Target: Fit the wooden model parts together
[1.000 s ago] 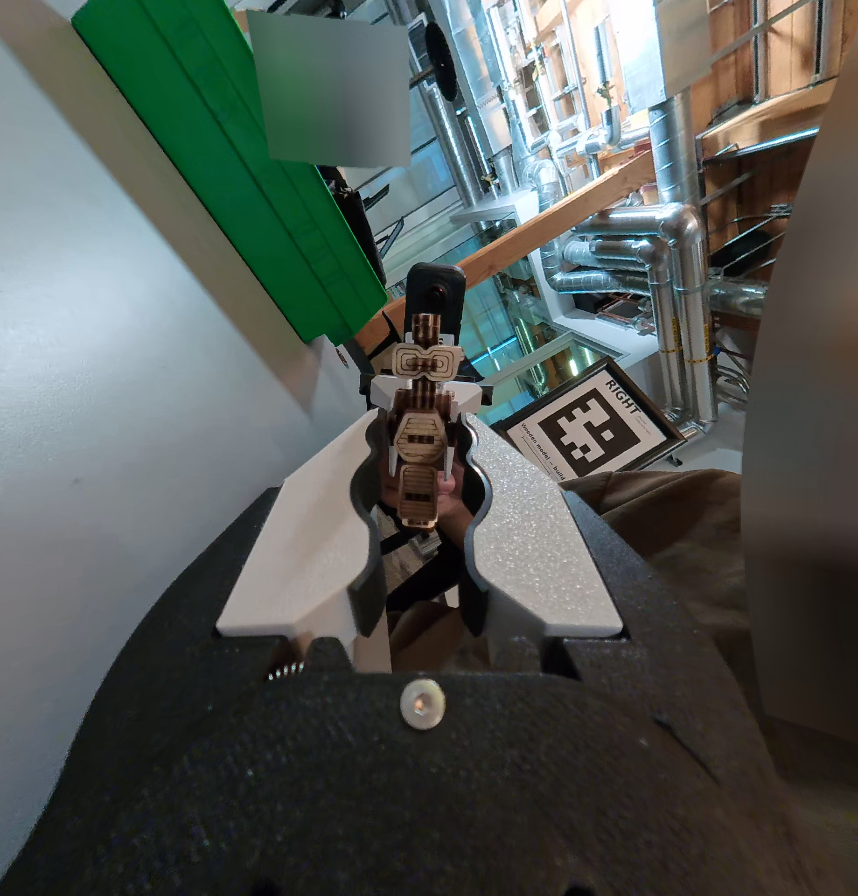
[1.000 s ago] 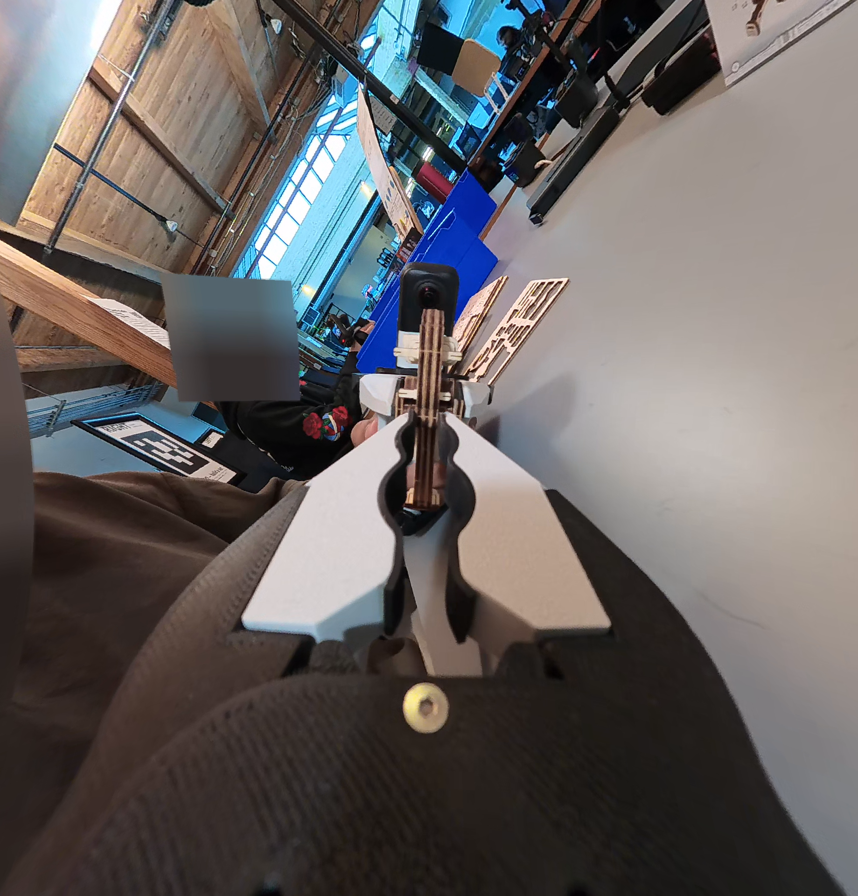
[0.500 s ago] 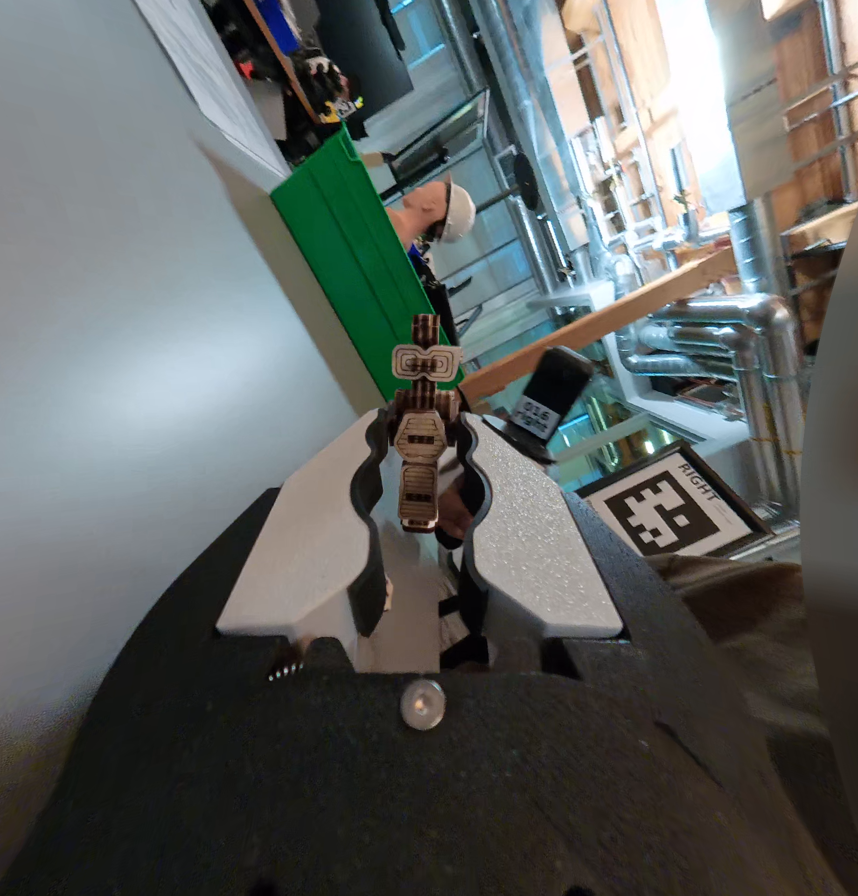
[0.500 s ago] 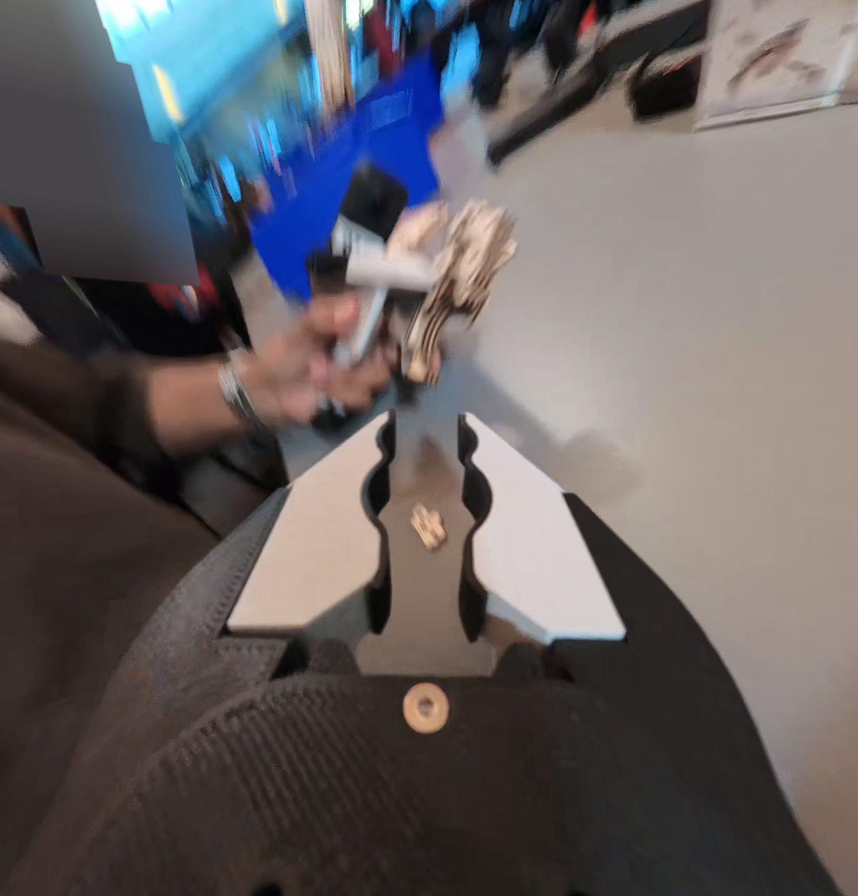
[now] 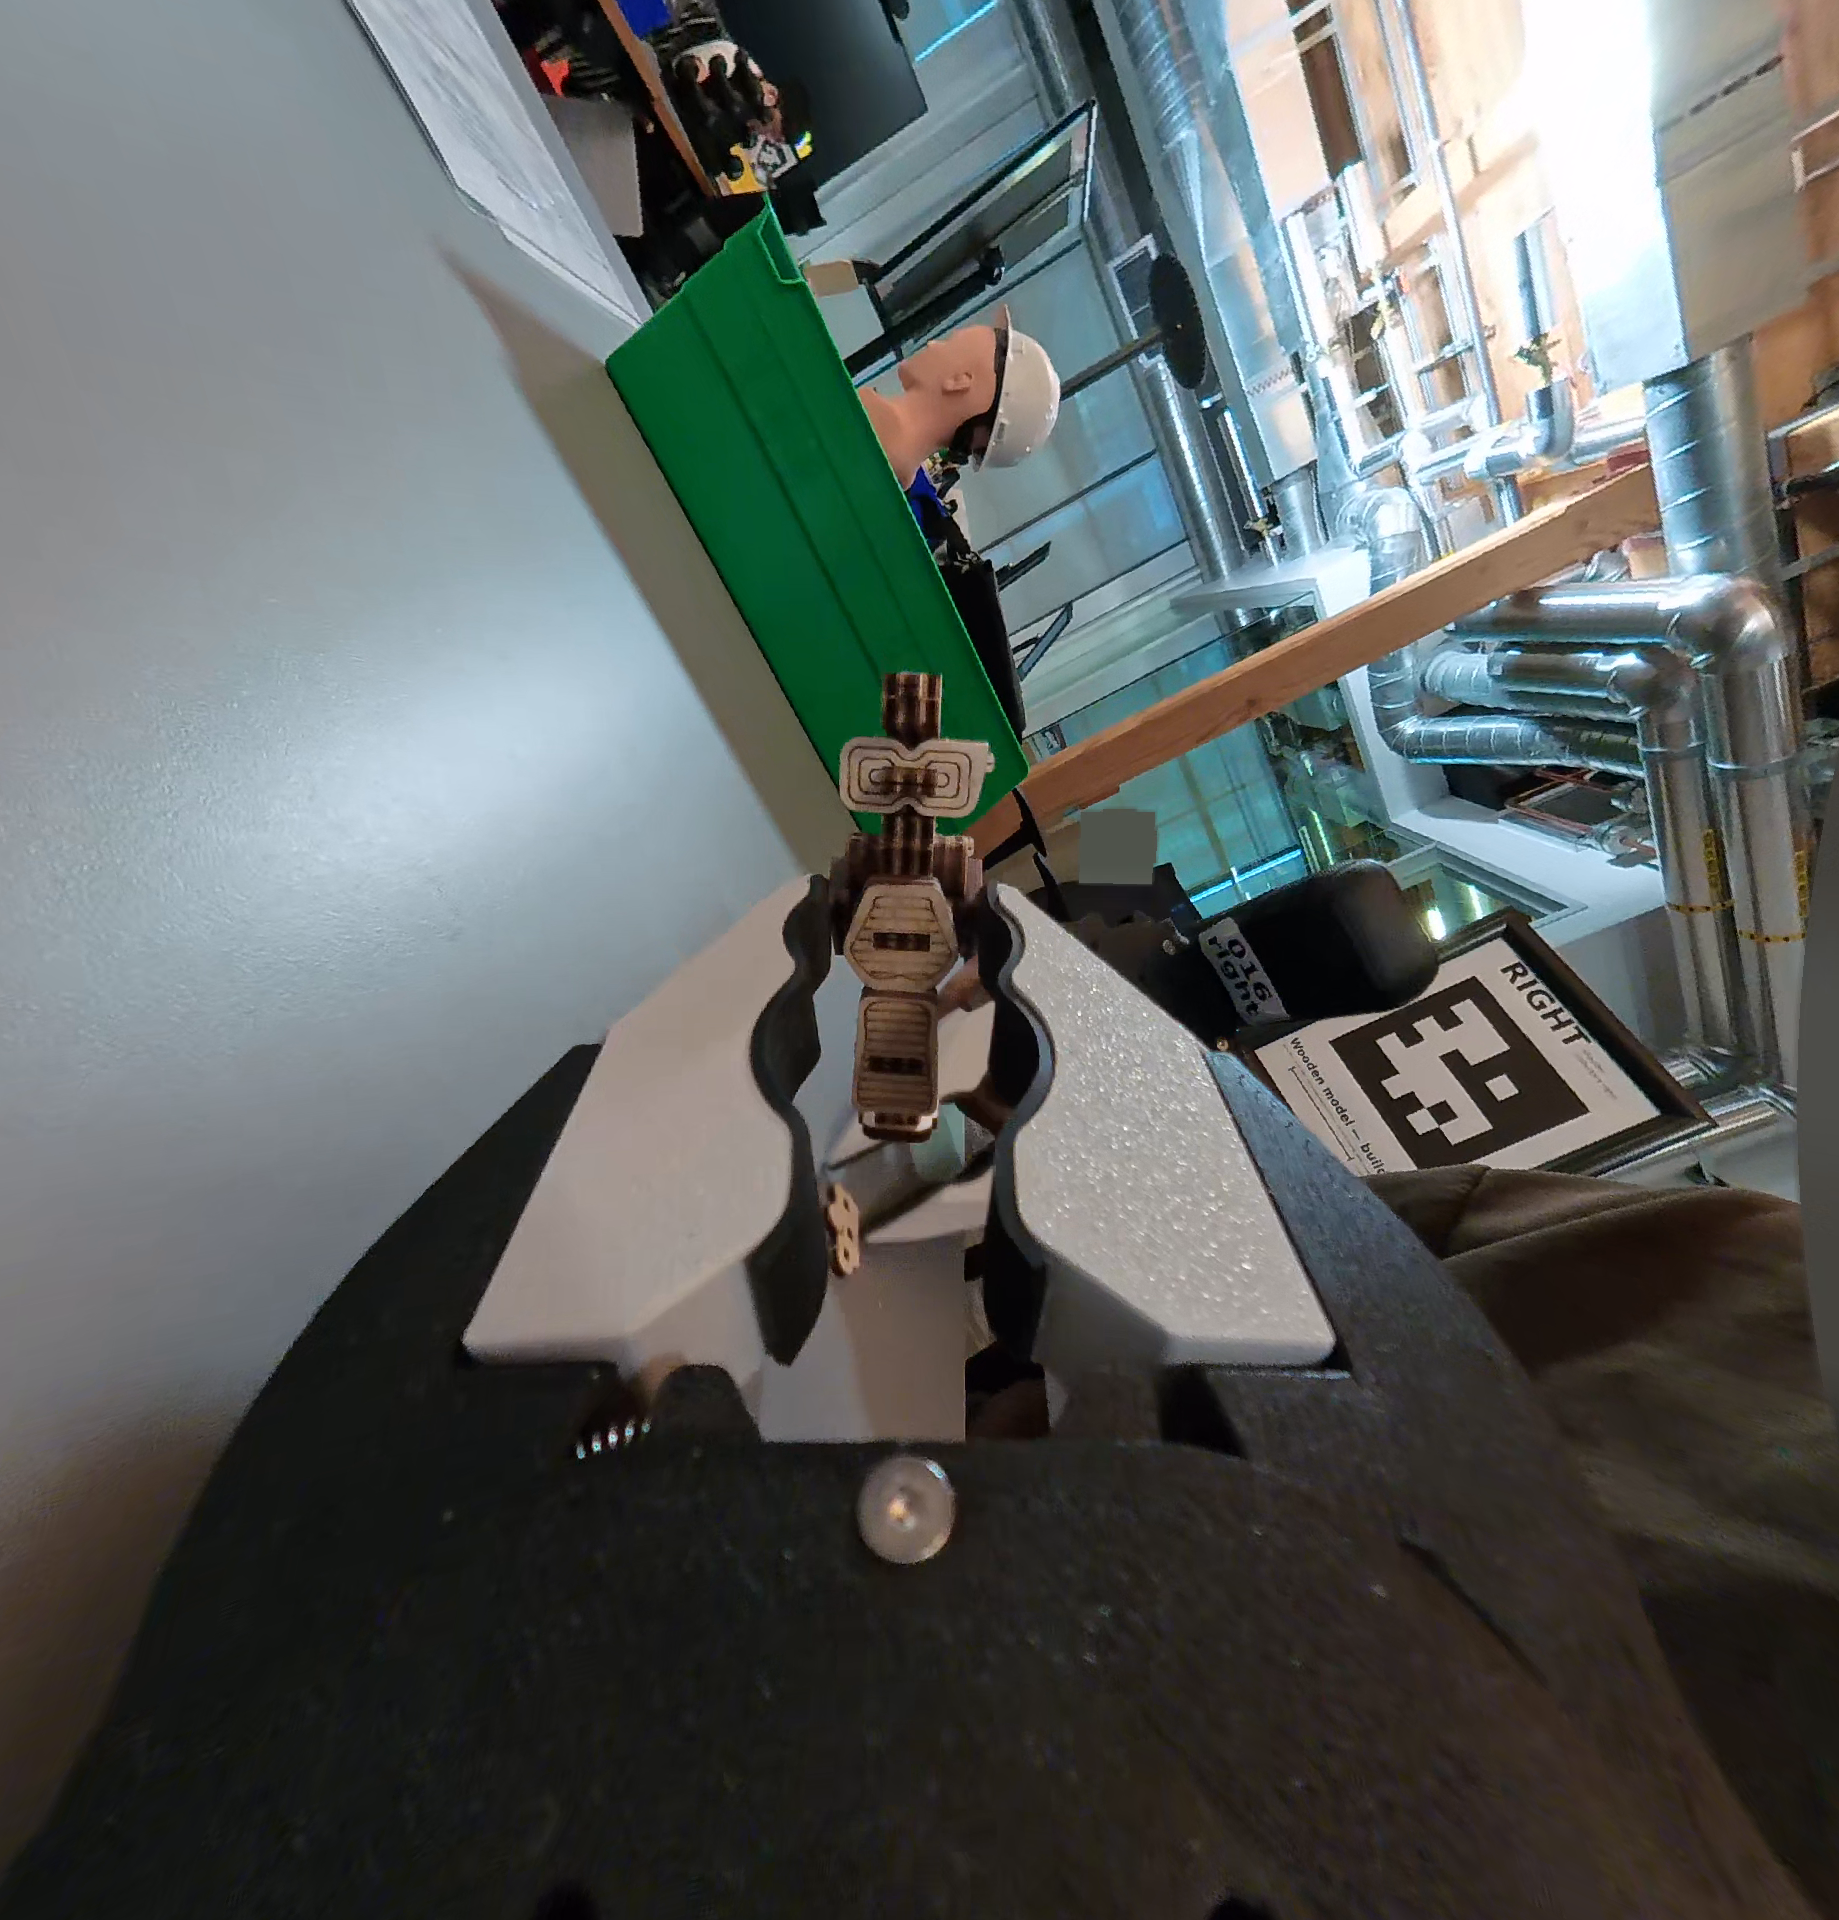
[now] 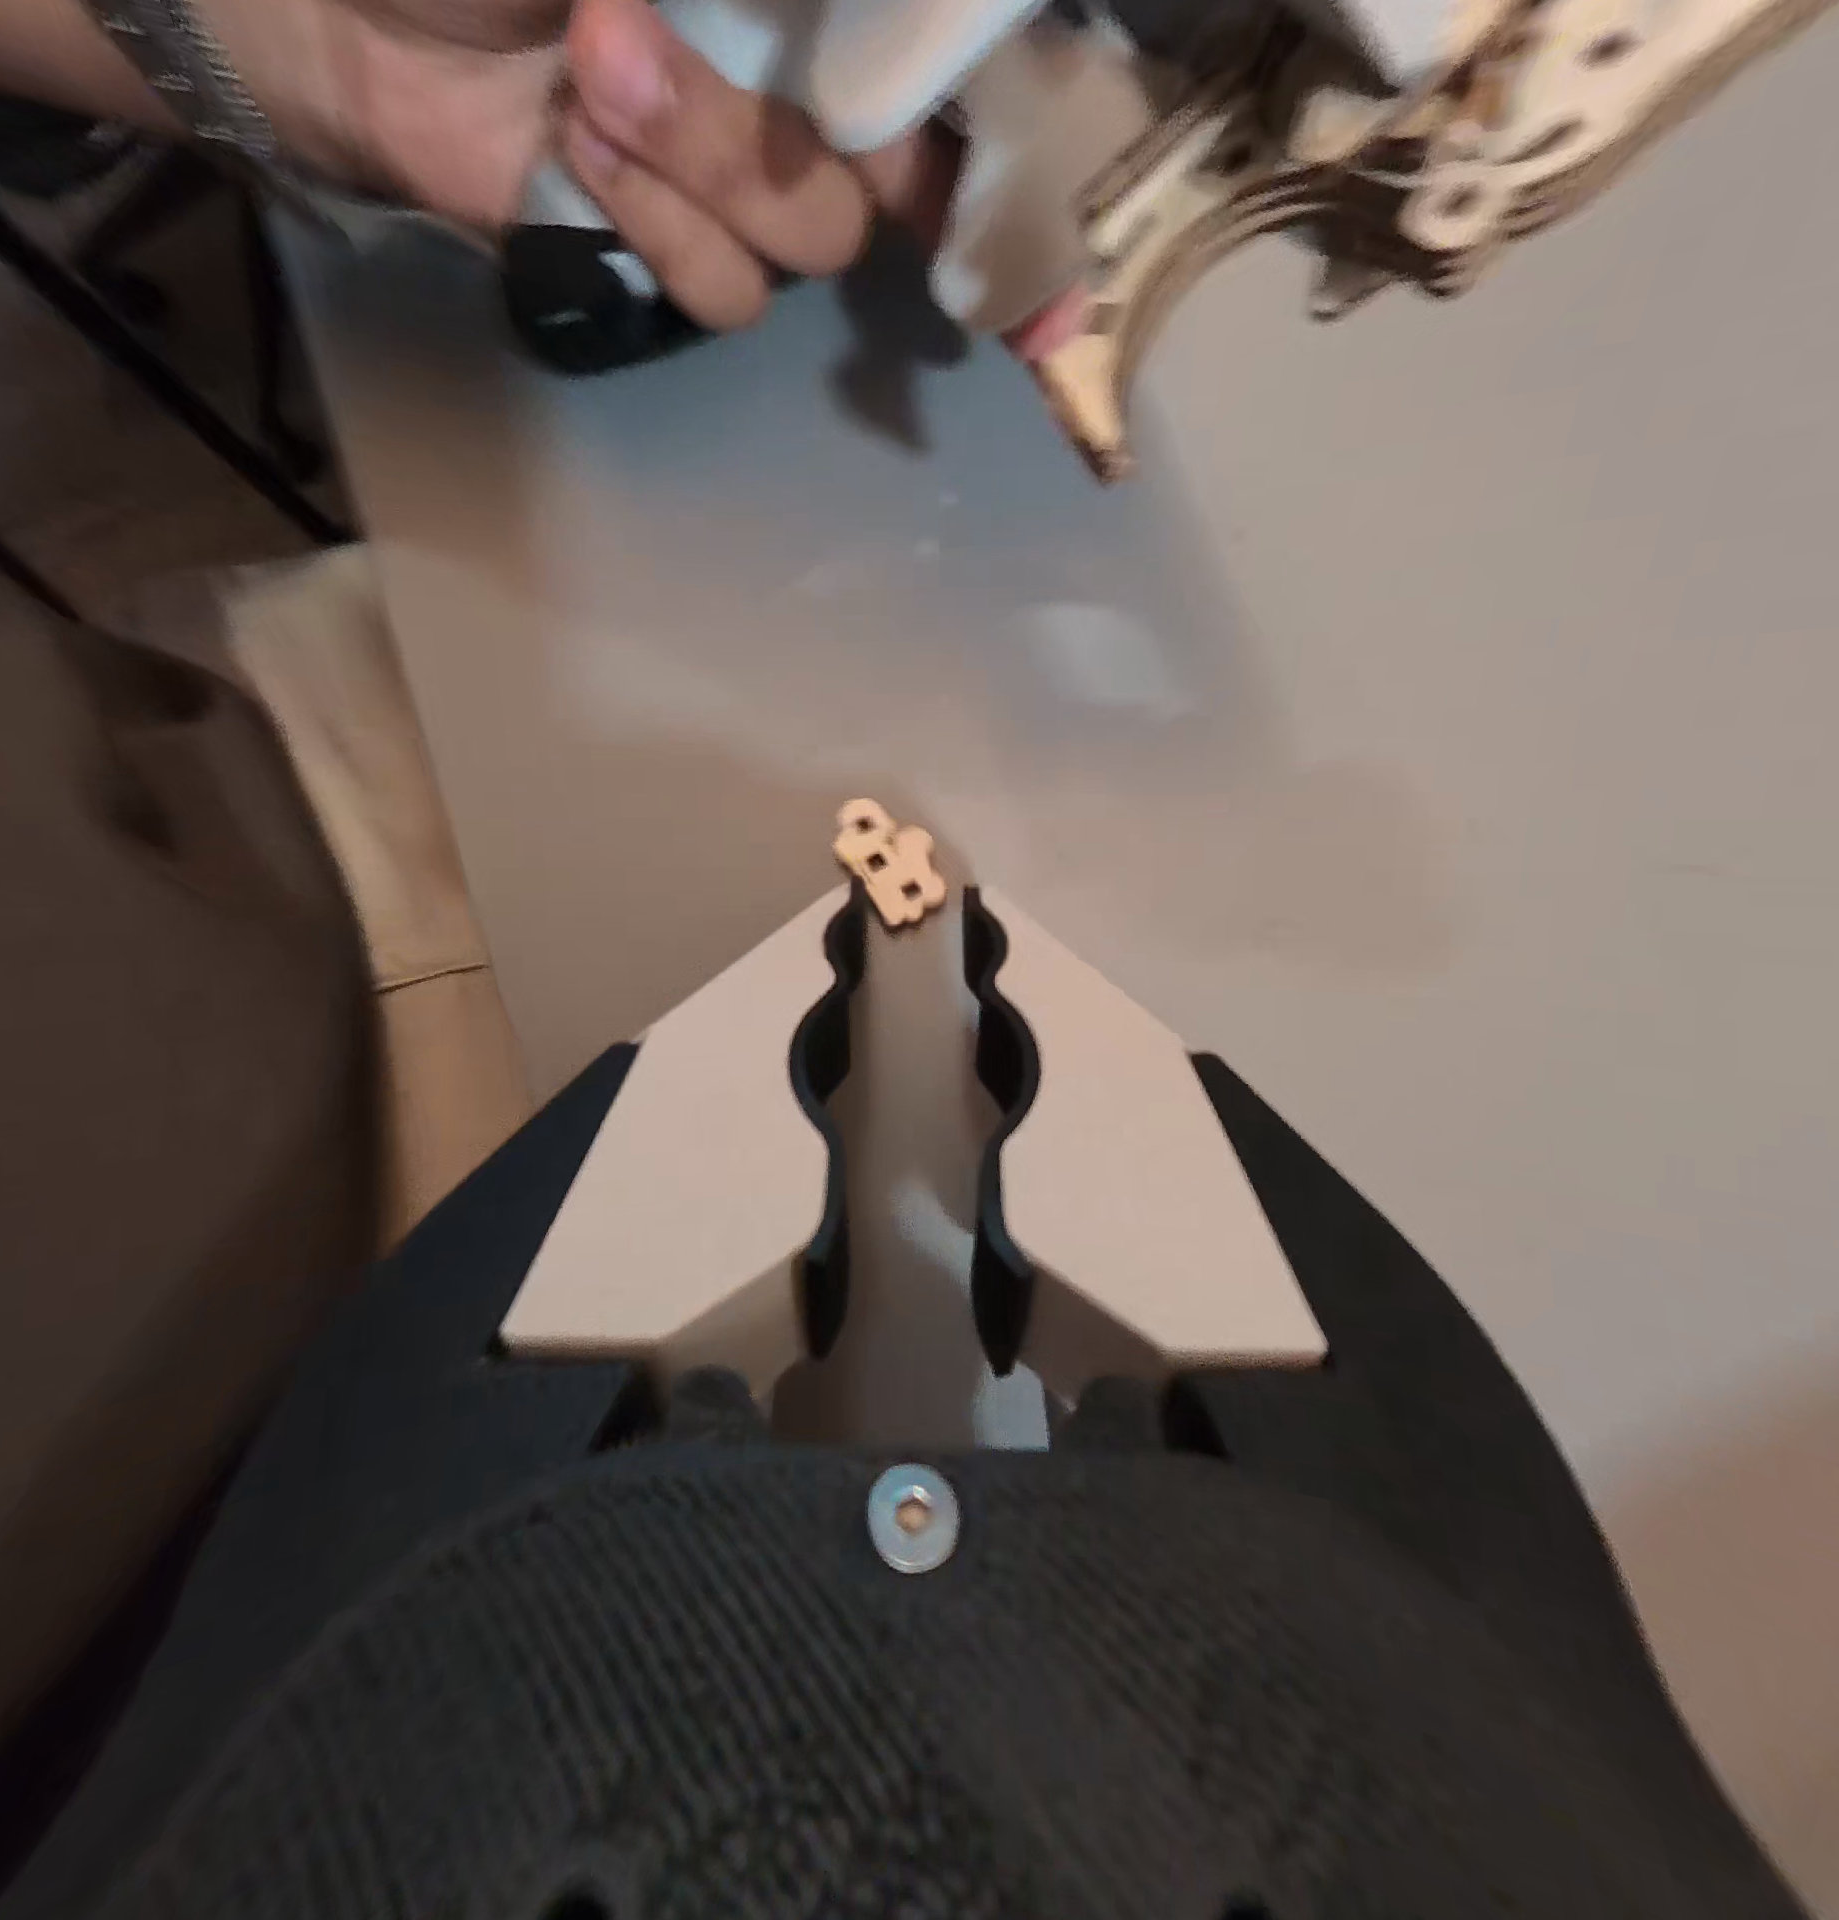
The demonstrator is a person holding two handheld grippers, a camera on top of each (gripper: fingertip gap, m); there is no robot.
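The left claw [image 5: 899, 914] grips the partly built wooden model [image 5: 899, 935] near its tips, the model standing edge-on and rising toward 12 o'clock past the fingers. In the right wrist view that same model [image 6: 1341, 156] shows blurred at 1 o'clock, lifted off the grey counter [image 6: 1414, 727], with the person's hand [image 6: 603, 135] at 11 o'clock.

The right claw [image 6: 899, 904] stands narrowly open and carries nothing. A small wooden part [image 6: 887, 862] with three square holes lies flat on the counter just at its tips, a little toward the left finger; it may already touch that finger, though motion blur leaves this unsure. The same piece [image 5: 842, 1231] seems to show low in the left wrist view.

The part looks thin, stiff and very light, likely to skate or flip if nudged. A grip across its narrow waist, edges against the pads, seems safest, with the claw lowered nearly to the counter. The model's laser-cut slats look brittle, so pressing the part in would call for gentle, straight force.
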